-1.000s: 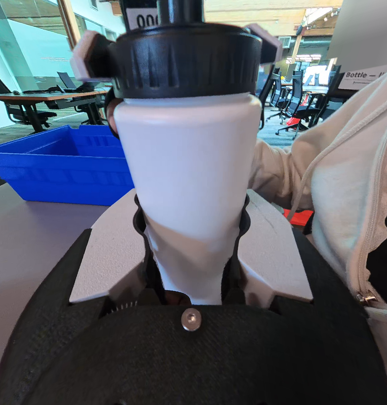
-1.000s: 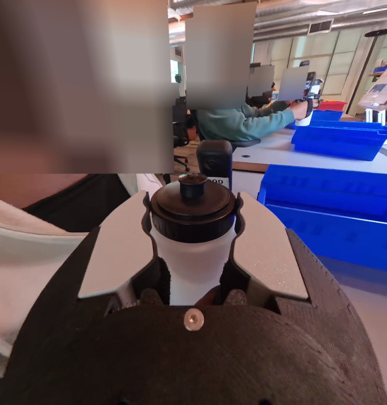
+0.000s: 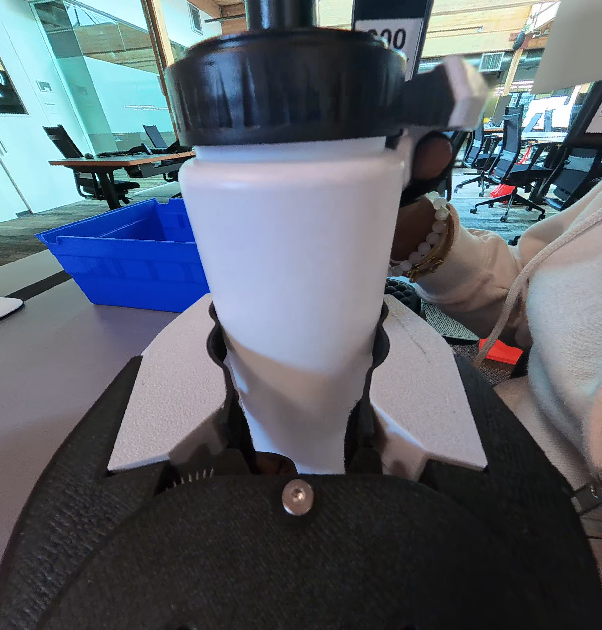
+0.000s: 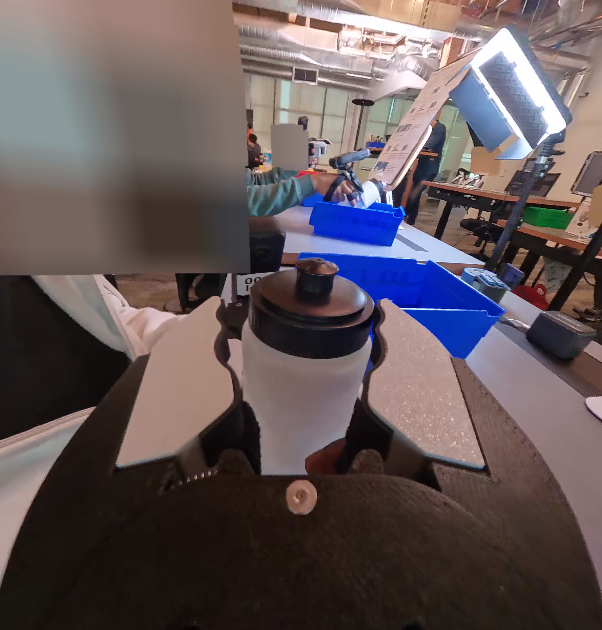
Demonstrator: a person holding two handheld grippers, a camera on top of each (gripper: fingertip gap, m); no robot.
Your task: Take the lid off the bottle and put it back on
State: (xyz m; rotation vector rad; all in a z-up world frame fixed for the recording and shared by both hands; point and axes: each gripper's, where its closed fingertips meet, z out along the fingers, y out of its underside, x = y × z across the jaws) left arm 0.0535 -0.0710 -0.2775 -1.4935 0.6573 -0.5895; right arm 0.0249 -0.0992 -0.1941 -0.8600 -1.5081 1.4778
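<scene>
Left wrist view: left tongs (image 3: 297,303) pinching bottle (image 3: 292,255) low on its white body, pads pressed on both flanks. Base hidden behind the tongs' housing, so cannot tell whether resting on the counter (image 3: 54,358) or lifted. Long axis upright, running up and away from the left tongs, with black lid (image 3: 286,85) at the far end. Thin white neck band (image 3: 292,153) showing under the lid skirt; probably not fully seated, judging from that alone. Blue bin (image 3: 129,266) behind the bottle, to its left, not touching.

Right wrist view: right tongs (image 4: 299,303) straddling the lid from above at a slant, looking down on the lid top and spout. One finger tight against the lid rim, the other with a sliver of gap beside it. Cannot tell whether clamped on the lid or loosened for a fresh bite. One right finger (image 3: 463,88) also seen just beside the lid, blurred.

Key relation: lid dead between the right fingers, so right hand nearer the work and left only anchoring. Right wrist cocked, sleeve beside the bottle's shoulder.

Judgement: mid-unscrew. Next: close firmly on the rim, twist about the bottle's long axis, keep the left clamp from slipping.
</scene>
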